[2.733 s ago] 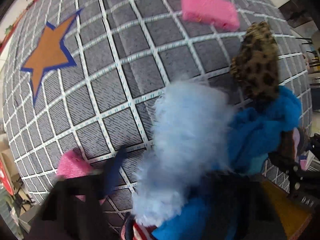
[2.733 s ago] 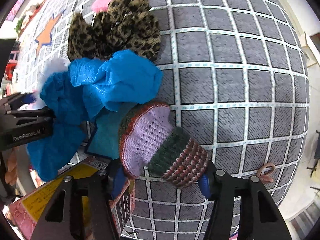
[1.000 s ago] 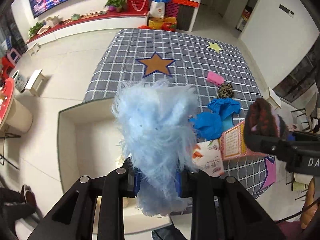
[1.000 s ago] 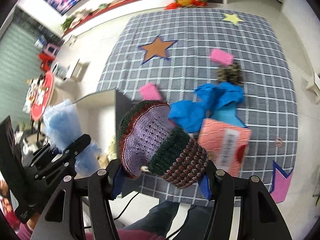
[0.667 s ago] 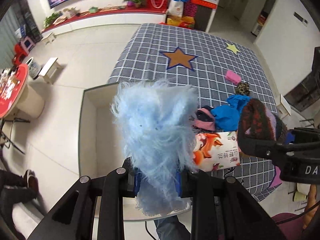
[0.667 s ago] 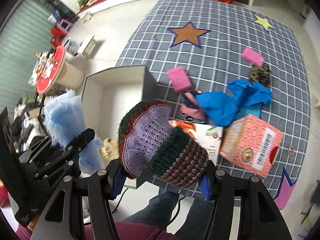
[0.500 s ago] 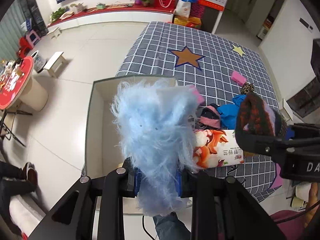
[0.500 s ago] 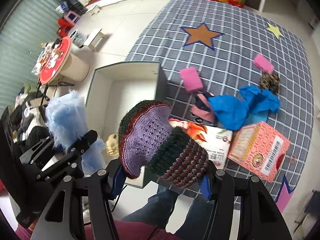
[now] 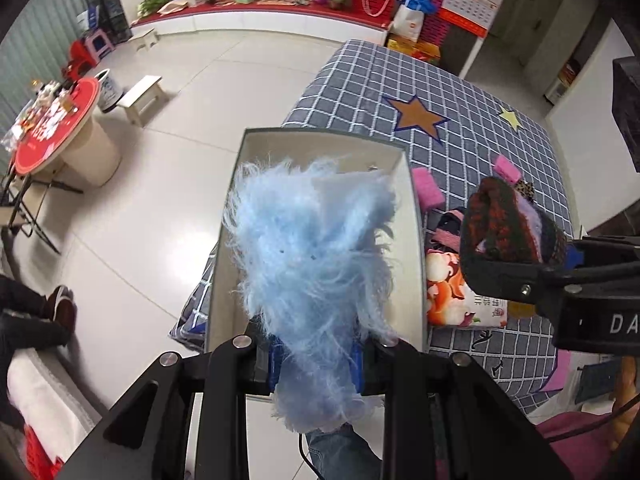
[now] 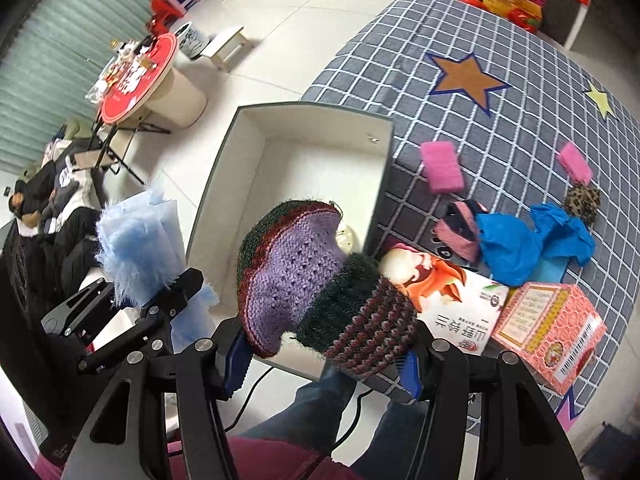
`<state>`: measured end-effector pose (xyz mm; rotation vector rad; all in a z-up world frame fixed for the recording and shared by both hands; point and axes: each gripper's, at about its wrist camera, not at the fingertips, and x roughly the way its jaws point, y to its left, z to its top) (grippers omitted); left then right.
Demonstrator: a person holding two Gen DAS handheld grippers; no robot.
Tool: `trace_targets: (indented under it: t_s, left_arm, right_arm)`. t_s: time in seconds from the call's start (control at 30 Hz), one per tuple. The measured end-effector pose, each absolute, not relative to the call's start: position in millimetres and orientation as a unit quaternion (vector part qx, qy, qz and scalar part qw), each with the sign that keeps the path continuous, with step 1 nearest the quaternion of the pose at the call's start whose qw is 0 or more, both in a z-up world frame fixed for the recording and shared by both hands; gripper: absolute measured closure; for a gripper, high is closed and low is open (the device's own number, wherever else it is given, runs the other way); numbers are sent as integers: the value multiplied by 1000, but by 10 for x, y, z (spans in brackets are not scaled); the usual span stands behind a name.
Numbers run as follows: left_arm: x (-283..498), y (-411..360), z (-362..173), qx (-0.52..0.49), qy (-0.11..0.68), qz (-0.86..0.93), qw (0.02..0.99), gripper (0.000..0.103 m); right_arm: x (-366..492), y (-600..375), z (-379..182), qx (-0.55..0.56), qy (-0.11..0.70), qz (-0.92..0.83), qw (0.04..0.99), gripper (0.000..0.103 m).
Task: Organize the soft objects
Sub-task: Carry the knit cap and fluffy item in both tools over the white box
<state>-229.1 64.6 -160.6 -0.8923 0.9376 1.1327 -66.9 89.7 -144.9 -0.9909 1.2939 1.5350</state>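
Observation:
My left gripper is shut on a fluffy light-blue cloth and holds it high over the open white box. My right gripper is shut on a purple, green and maroon knitted hat, also held above the box. The blue cloth shows at the left of the right wrist view. The hat shows at the right of the left wrist view. On the grey checked mat lie two pink sponges, a blue cloth pile, a leopard-print piece and a pink-and-dark knit.
A printed white carton and a pink box lie by the box's right side. A small pale object lies inside the box. A red round table and a white stool stand on the tiled floor at left.
Both grippers have lifted their soft items off the mat and carried them left. They now hang over the white box, which has come into full view.

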Motion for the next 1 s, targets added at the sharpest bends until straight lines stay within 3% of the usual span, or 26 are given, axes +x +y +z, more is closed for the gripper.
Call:
trace_targets:
  t_s: [1.0]
  left_arm:
    - [-2544,723,-1792,-423,421,506,622,74]
  right_arm:
    - [-1050,1069,-1589,-432,513,625,399,42]
